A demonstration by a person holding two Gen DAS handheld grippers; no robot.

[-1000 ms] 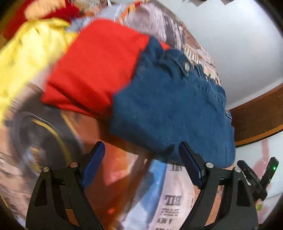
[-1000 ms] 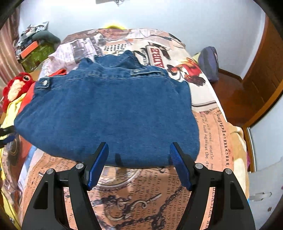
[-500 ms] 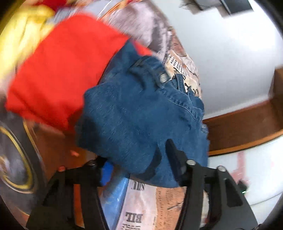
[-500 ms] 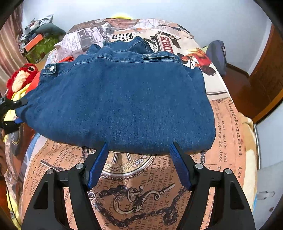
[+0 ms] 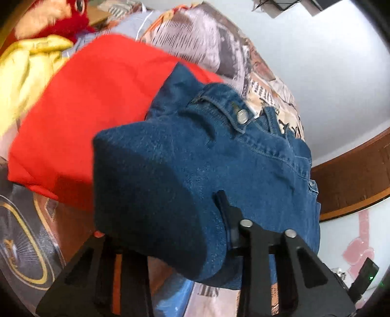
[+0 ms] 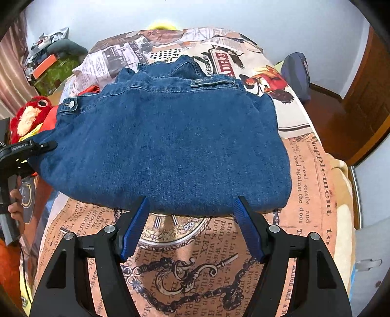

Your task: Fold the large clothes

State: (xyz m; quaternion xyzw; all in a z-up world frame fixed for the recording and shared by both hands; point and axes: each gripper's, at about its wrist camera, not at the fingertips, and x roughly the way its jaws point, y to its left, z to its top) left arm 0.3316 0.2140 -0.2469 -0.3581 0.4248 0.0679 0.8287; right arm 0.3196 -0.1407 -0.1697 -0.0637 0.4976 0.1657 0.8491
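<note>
Denim fills most of what you see from both wrists: the blue denim jacket [image 6: 160,146] lies folded and spread flat on the printed bedspread [image 6: 314,185], directly ahead of your right gripper [image 6: 190,229]. That gripper's jaws stand spread, with nothing between them; the jacket's near hem sits just beyond the tips of the blue pads [image 6: 135,228], and whether the tips touch the cloth you cannot tell from here. Below and between those fingers the bedspread shows a clock and a key in print. Your left gripper [image 6: 36,146] is at the jacket's left edge as the right wrist sees it, held in your hand [image 6: 14,207]. Its jaws have just been closing, and a thick fold of the jacket [image 5: 185,185] bulges up between them. The right finger [image 5: 226,219] presses against the denim, while the left one is buried under the fold, so you are pinching that corner. Beyond and to the left of the left gripper, a red garment [image 5: 97,107] lies partly under the jacket, with a yellow cloth [image 5: 26,75] further left and a red plush toy [image 5: 61,17] at the far end. A metal snap button [image 5: 242,116] on a jacket tab shows ahead of the left gripper, slightly to its right.
</note>
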